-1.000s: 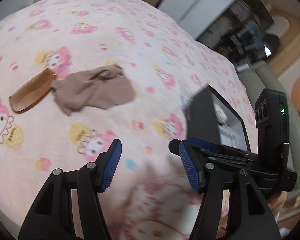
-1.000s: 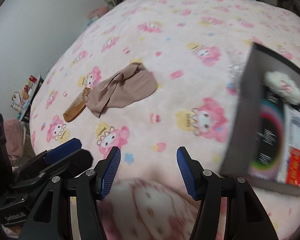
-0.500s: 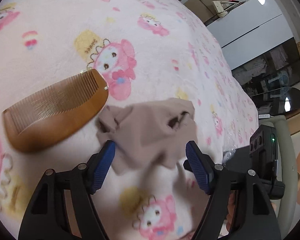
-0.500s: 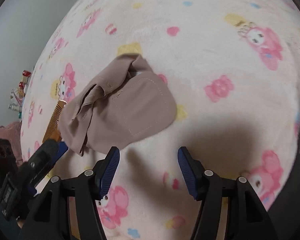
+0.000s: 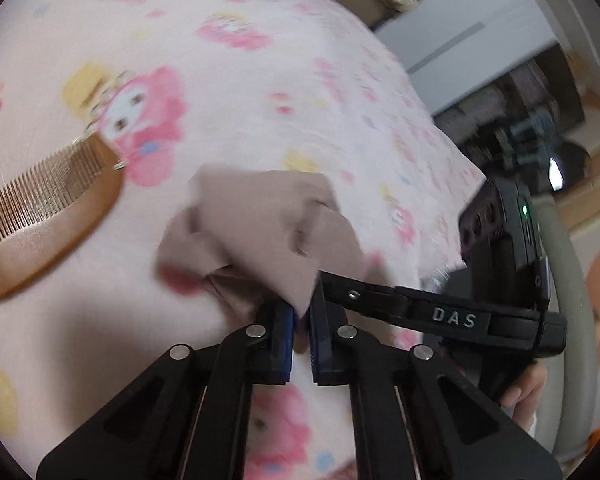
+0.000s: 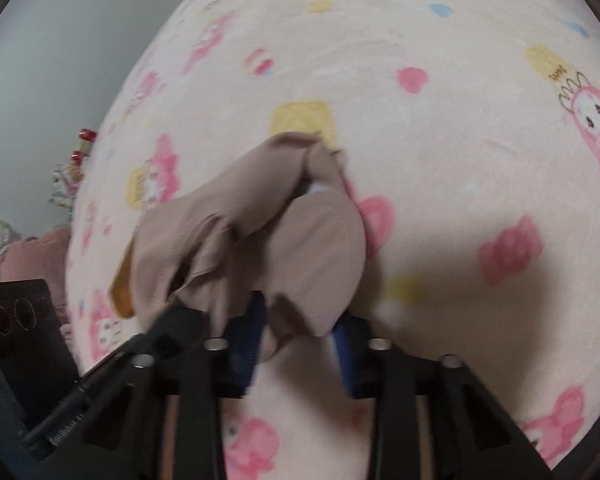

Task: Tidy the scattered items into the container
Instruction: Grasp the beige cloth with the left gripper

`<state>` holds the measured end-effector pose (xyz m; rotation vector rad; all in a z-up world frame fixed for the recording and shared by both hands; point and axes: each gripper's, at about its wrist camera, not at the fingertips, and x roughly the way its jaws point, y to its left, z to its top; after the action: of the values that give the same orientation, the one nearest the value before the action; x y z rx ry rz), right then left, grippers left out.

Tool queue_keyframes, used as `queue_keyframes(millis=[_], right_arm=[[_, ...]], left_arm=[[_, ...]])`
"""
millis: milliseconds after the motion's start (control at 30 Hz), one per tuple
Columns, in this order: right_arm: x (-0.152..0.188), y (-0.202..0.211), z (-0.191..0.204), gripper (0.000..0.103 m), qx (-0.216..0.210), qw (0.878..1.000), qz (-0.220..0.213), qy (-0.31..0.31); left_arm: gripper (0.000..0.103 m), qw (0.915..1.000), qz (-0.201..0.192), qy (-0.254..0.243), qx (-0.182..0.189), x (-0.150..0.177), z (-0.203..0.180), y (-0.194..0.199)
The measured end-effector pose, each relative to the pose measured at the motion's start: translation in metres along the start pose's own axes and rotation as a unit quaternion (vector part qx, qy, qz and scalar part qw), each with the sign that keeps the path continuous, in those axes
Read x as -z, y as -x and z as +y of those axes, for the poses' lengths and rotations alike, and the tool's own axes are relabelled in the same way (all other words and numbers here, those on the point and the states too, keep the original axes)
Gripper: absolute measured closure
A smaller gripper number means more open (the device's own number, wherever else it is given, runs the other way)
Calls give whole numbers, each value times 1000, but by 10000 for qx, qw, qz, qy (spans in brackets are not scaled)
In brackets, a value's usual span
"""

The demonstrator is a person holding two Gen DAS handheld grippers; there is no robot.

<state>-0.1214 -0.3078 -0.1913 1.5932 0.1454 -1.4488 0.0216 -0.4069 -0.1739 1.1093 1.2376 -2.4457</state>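
A beige cloth (image 5: 260, 224) lies bunched on the pink cartoon-print blanket (image 5: 260, 80). My left gripper (image 5: 300, 320) is shut on the cloth's near edge. A brown wooden comb (image 5: 48, 224) rests on the blanket to the left of it, apart from the cloth. In the right wrist view the same cloth (image 6: 268, 240) bulges up between the blue pads of my right gripper (image 6: 300, 340), whose jaws are closing on a fold of it. A corner of the comb (image 6: 122, 284) peeks out behind the cloth. The container is out of view.
A person's hand (image 5: 524, 392) holds the right gripper's black body (image 5: 500, 248). Beyond the bed stand white cabinets (image 5: 480, 20) and a dark shelf (image 5: 520, 120). A grey wall (image 6: 40, 80) and small clutter (image 6: 72, 168) lie past the blanket's left edge.
Both grippers came down onto the beige cloth and closed on it from opposite sides. The cloth is now bunched up, and the black box has left both views.
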Motion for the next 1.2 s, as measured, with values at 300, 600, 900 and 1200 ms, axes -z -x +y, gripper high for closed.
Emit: queue_keyframes(millis=[300,600,900,1200], right_arm=[[87,129,34,96,-140,9896,-1337,522],[184,229,-4,95,153,9742,-2250,11],[197,213,-13,90,118,9812,-1913,-226],[140,148,7,59,400,9907,-1299,-82]], left_arm=[[99,9914,-127,-1096,703,47,-108,73],[99,9745,286,-2043,885,114,-216,69],[96,9898,95,-1423,-12,102,-155,80],[68,9967,56,-646,-491,70,-63,55]])
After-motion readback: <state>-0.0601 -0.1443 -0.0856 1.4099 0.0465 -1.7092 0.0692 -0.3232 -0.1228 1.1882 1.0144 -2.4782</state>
